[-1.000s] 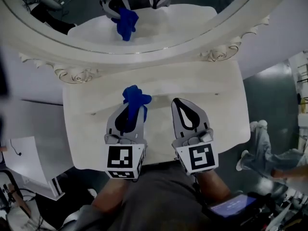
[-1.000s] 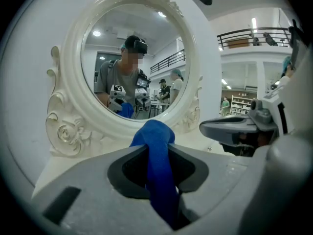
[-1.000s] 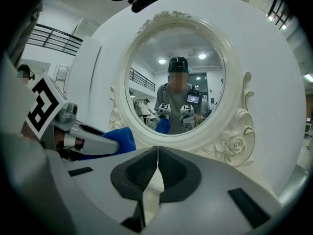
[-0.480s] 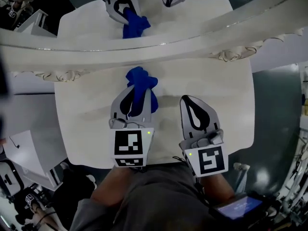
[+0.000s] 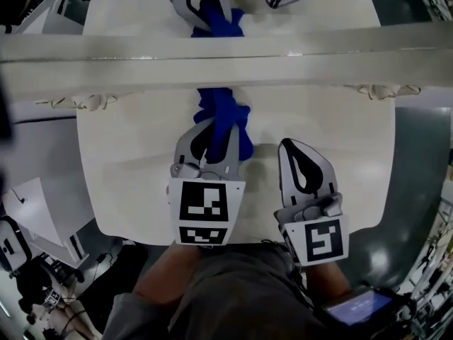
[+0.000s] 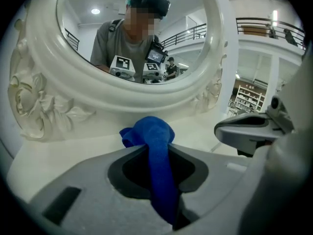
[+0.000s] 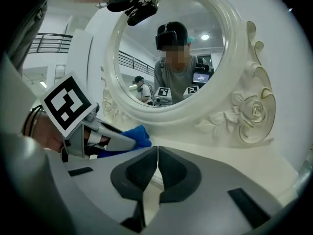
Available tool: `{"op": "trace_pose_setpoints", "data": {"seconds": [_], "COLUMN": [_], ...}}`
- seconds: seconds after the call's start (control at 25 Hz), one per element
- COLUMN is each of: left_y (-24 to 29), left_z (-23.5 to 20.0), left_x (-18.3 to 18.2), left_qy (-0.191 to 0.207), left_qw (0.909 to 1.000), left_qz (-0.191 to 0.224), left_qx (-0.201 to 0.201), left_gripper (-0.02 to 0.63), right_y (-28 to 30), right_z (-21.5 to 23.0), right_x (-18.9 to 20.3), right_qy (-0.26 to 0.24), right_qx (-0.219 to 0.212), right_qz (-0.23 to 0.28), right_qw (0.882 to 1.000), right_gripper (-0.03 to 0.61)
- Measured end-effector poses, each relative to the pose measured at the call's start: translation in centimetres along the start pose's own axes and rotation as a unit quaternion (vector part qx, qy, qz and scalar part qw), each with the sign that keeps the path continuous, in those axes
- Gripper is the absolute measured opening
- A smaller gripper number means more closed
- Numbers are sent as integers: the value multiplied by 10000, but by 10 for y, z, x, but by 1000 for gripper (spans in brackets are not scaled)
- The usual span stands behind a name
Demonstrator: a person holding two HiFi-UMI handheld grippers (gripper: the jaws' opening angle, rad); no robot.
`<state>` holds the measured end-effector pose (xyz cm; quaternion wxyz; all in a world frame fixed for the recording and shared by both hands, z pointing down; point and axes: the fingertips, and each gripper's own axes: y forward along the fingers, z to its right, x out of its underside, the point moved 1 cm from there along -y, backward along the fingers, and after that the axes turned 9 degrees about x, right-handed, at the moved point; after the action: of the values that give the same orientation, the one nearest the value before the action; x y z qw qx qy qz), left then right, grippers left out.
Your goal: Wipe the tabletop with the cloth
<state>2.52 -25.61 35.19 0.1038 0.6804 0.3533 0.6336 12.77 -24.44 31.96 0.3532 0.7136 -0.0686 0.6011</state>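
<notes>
A blue cloth [image 5: 223, 119] is pinched in my left gripper [image 5: 216, 122], bunched ahead of the jaws and trailing back between them [image 6: 159, 160]. Its front end hangs close over the white tabletop [image 5: 134, 154] near the mirror's base. My right gripper [image 5: 297, 147] is beside it on the right, jaws shut with nothing between them [image 7: 157, 153]. From the right gripper view, the left gripper and the cloth [image 7: 134, 137] show at the left.
An ornate white oval mirror [image 5: 226, 52] stands along the table's far edge; its carved frame [image 6: 44, 106] rises right ahead of both grippers. The table's near edge [image 5: 141, 236] is just in front of the person's body. Equipment lies on the floor at the left.
Both grippers have sunk toward the tabletop and moved forward toward the mirror's base. The cloth stayed in the left jaws; the right jaws stayed shut.
</notes>
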Motion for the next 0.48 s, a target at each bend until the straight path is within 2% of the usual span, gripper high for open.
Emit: {"op": "trace_pose_setpoints", "data": {"seconds": [0.48], "left_y": [-16], "left_z": [-21], "left_x": [13], "left_qy": [-127], "left_qw": [9999], "left_qz": [1], "left_qx": [62], "left_gripper": [87], "right_y": [0], "right_z": [-34], "right_x": [-2], "right_qy": [-119], "right_qx": [112], "right_qz": [-8], "right_qw": [9999], "right_gripper": [14]}}
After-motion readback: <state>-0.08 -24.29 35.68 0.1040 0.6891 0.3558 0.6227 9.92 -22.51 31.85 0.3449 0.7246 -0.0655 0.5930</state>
